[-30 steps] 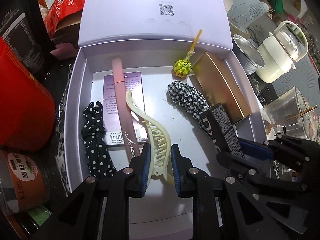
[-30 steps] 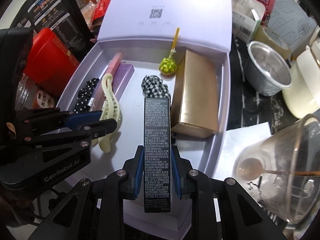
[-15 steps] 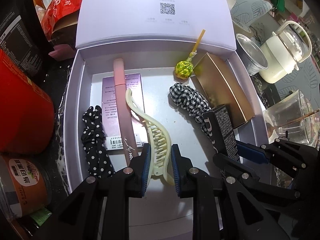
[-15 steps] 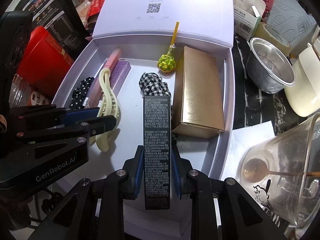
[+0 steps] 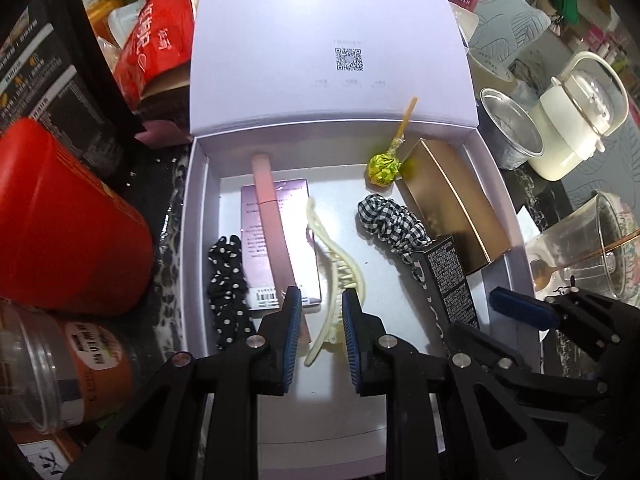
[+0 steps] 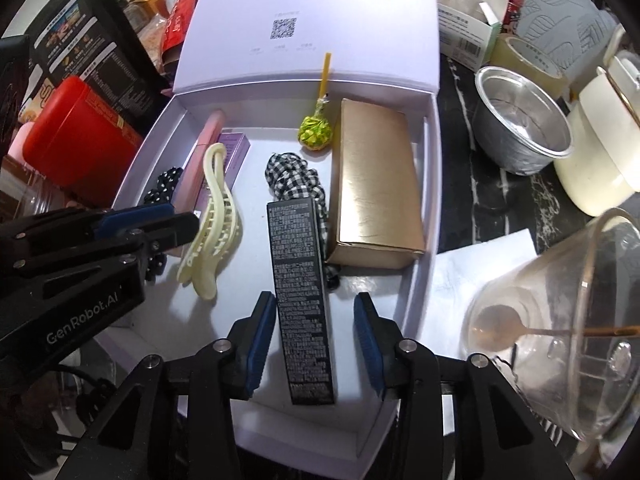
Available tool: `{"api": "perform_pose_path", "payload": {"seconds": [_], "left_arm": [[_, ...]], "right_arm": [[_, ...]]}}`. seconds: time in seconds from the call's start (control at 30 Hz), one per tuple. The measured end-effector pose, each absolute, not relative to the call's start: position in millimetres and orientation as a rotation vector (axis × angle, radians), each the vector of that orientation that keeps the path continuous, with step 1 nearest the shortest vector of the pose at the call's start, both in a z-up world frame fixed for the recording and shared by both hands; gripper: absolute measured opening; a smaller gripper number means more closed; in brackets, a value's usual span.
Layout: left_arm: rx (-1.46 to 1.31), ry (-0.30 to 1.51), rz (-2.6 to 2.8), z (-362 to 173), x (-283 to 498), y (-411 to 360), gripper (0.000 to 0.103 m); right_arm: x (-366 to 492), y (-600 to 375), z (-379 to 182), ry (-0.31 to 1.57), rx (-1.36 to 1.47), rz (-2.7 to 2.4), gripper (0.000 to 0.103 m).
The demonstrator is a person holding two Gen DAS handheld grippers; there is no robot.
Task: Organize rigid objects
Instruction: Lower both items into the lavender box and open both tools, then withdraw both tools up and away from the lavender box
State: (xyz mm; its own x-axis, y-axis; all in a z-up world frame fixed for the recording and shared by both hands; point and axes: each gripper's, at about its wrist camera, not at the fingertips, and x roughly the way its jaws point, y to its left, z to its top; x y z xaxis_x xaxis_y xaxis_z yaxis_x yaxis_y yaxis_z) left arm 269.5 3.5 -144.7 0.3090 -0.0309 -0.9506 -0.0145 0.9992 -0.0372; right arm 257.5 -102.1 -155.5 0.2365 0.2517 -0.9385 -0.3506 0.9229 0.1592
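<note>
Open pale-lilac cardboard gift box (image 6: 430, 184), lid flap standing up at 12 o'clock, fills the centre of both wrist views. Everything below lies inside it.

Gold rectangular carton (image 6: 376, 188) lies flat along the box's 3 o'clock wall. Long black printed carton (image 6: 302, 292) lies lengthwise just left of it, far end over the black-and-white gingham scrunchie (image 6: 294, 176).

Right gripper (image 6: 316, 338): jaws have just been opening, now at moderate width. The black carton runs between the blue pads, hugging the 9 o'clock pad; clear gap to the 3 o'clock pad, so not clamped.

Left gripper (image 5: 320, 334): jaws narrow, closed around the near end of the cream plastic claw hair clip (image 5: 340, 276). The clip's curved body runs out from the pads toward 12 o'clock, teeth facing 3 o'clock. In the right wrist view the same clip (image 6: 214, 216) sticks out of the left tool at 9 o'clock.

Lilac flat carton (image 5: 280, 240) lies at 10 o'clock of the left jaws, with a pink slim tube (image 5: 274, 224) lying along its top. Black white-dotted scrunchie (image 5: 226, 280) sits against the box's 9 o'clock wall. Green-wrapped lollipop (image 5: 383, 168) on a yellow stick lies at 1 o'clock, by the gold carton's far corner.
</note>
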Motion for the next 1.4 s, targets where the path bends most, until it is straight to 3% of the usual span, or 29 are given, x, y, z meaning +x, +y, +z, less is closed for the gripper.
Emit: {"api": "perform_pose_path", "payload": {"seconds": [0.07,0.13,0.2,0.27,0.8,1.2,1.3,1.4], "left_arm": [[-0.033,1.260,0.000,-145,270,4,0.023],[-0.028,1.262,0.008,-144,270,5,0.033],[-0.019,1.258,0.014,-143,269,5,0.066],[-0.010,1.240,0.024,-140,266,6,0.082],[-0.043,1.227,0.086,-108,240,17,0.082],[-0.078,1.116,0.094,-42,197,27,0.082],[-0.073,1.085,0.080,-26,185,30,0.082],[-0.063,1.059,0.063,-10,173,31,0.082]], "right_arm": [[256,-104,-153,1.264,-0.096,0.406,0.042],[253,-107,-150,1.261,-0.096,0.406,0.042],[251,-106,-149,1.261,-0.106,0.405,0.042],[250,-104,-148,1.261,-0.124,0.400,0.042],[239,-111,-130,1.235,-0.177,0.370,0.042],[214,-114,-71,1.124,-0.163,0.350,0.042],[202,-116,-50,1.077,-0.141,0.336,0.049],[187,-115,-32,1.034,-0.140,0.326,0.050]]}}
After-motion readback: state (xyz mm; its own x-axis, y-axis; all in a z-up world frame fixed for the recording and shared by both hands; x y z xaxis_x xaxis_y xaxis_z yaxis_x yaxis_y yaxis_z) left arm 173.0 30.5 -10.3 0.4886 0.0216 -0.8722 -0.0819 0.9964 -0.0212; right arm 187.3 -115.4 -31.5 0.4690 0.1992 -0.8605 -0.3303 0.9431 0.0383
